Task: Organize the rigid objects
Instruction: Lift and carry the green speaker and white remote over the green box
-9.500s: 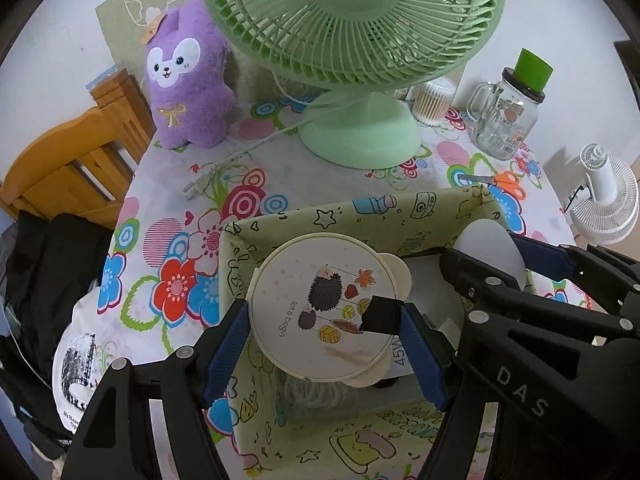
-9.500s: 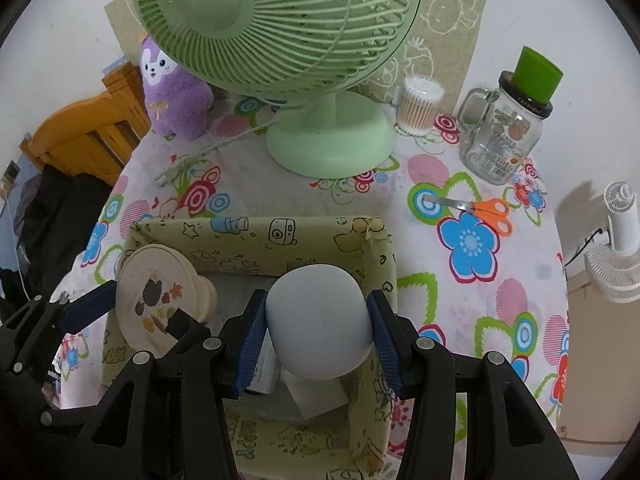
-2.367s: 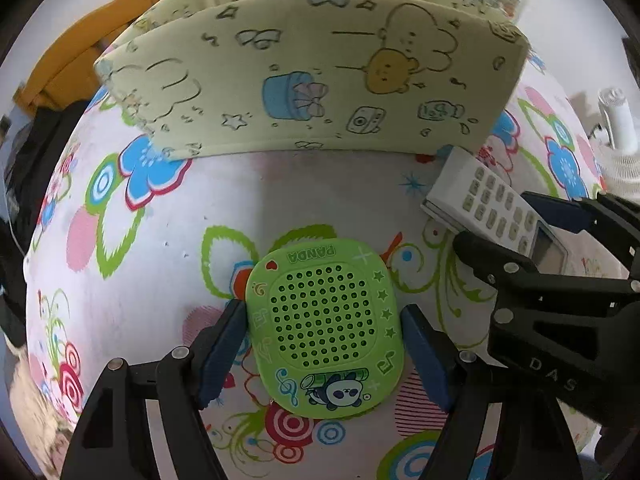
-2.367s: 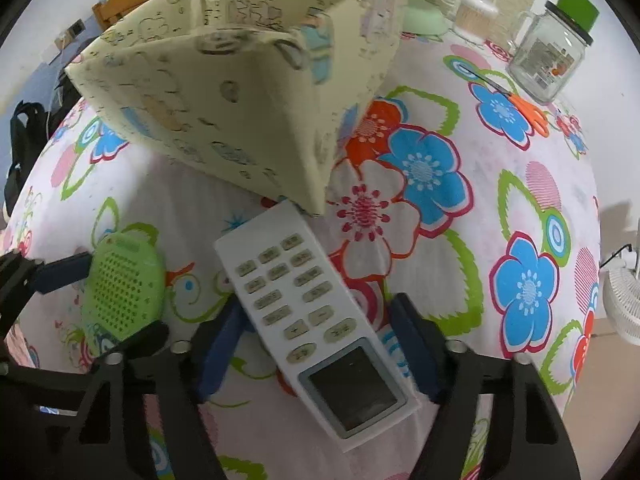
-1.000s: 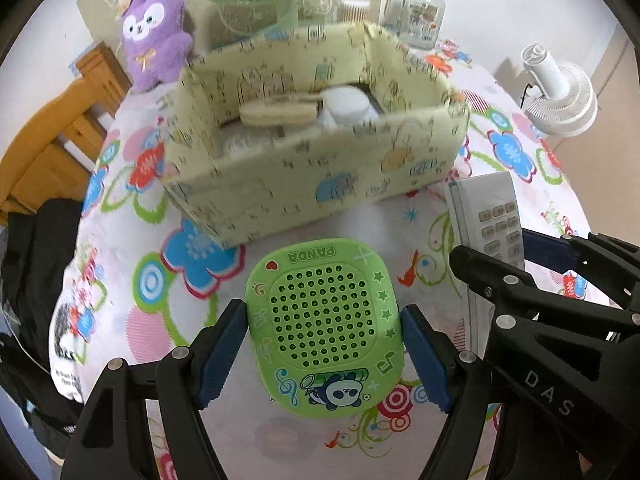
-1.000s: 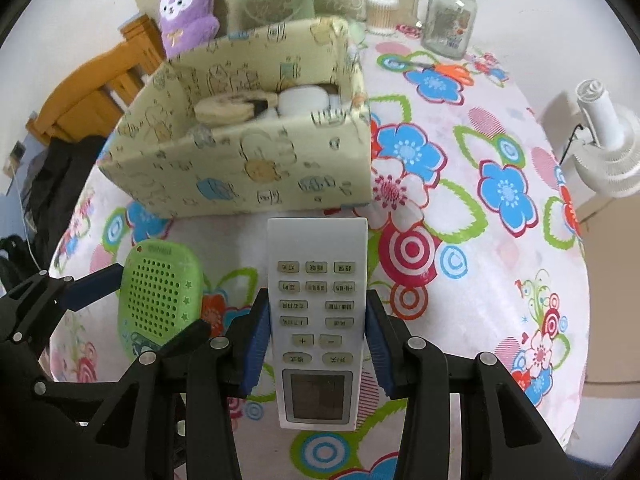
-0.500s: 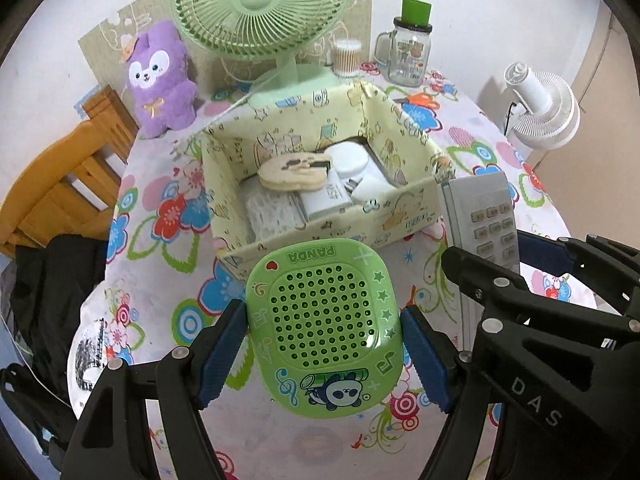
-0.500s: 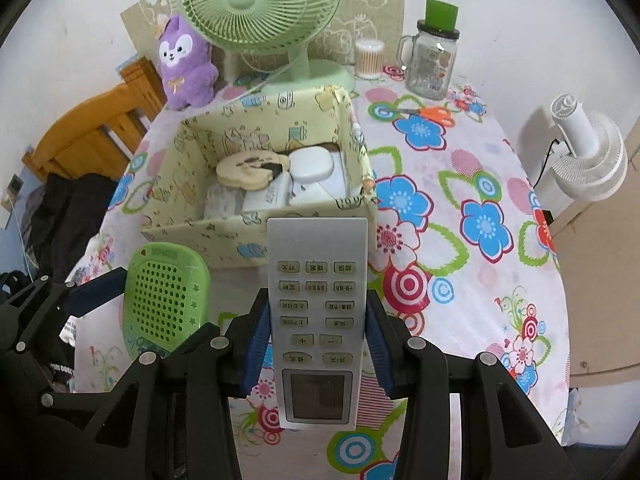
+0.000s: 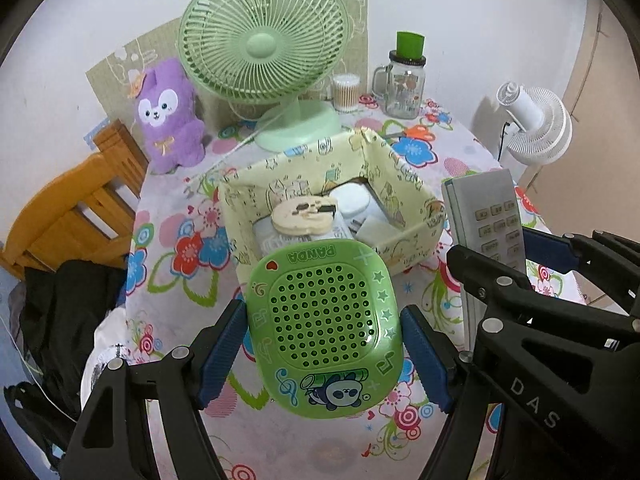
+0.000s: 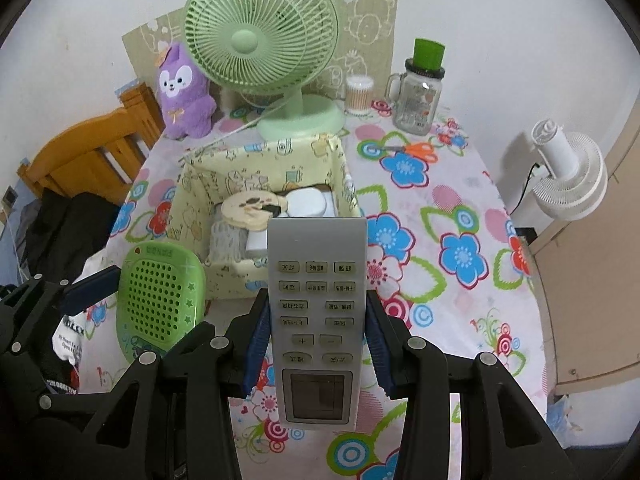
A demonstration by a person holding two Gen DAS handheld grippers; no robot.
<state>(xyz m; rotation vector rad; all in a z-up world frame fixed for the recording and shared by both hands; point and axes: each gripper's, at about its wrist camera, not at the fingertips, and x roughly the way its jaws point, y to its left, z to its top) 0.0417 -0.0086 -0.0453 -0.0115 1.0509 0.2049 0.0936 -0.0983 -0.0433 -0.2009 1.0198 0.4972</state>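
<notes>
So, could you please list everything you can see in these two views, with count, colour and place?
Speaker: one, green, held in the left hand-held gripper.
Remote control: one, white, held in the right hand-held gripper.
Fabric box: one, pale yellow, table centre, holding a round wooden piece and white items.
Desk fan: one, green, behind the box.
Plush toy: one, purple, beside the fan.
Glass mug: one, clear with green lid, far right.
Cotton swab tub: one, beside the mug.
Scissors: one, orange handles, right of the box.
White fan: one, off the table.
Chair: one, wooden, left.
Left hand-held gripper: black, blue pads.
Right hand-held gripper: black, blue pads.
</notes>
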